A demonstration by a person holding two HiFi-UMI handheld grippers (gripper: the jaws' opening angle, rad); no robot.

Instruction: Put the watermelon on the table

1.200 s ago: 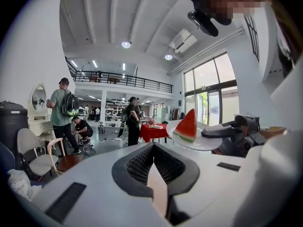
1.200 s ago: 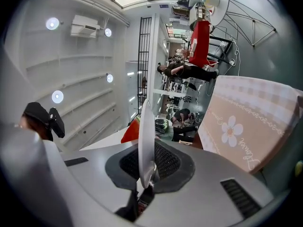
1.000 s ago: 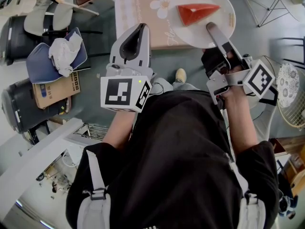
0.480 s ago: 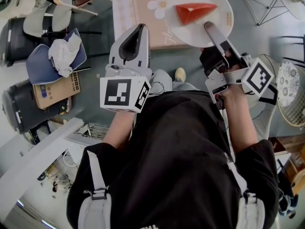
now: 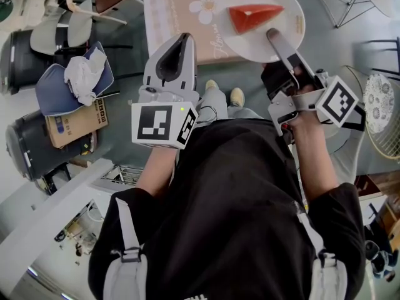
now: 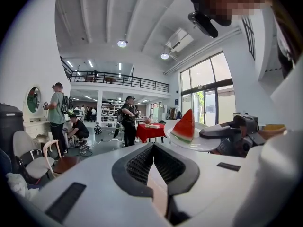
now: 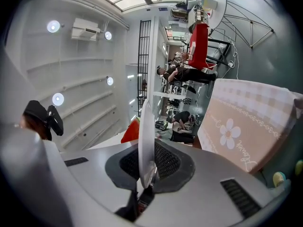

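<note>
- Head view: the right gripper is clamped on the near rim of a white plate. A red watermelon slice lies on that plate, with its point toward the person's right.
- The plate lies over the near edge of a table covered with a pink checked cloth that bears a white flower. Whether the plate touches the table cannot be told from here.
- The left gripper is held beside the table's near edge, well left of the plate, with its dark jaws together. On the floor to the left are a cardboard box and a blue seat with a crumpled white cloth on it. The person's shoes show just below the table edge.
- Left gripper view: the jaws of the left gripper are pressed together with nothing between them. Beyond them to the right, the watermelon slice stands point-up on the plate, and the right gripper holds the plate's rim. Several people and a small red-covered table are far off in the hall.
- Right gripper view: the jaws of the right gripper grip the plate, which is seen edge-on as a thin white blade. The red of the watermelon slice shows just behind it. The flowered cloth of the table fills the right side.
</note>
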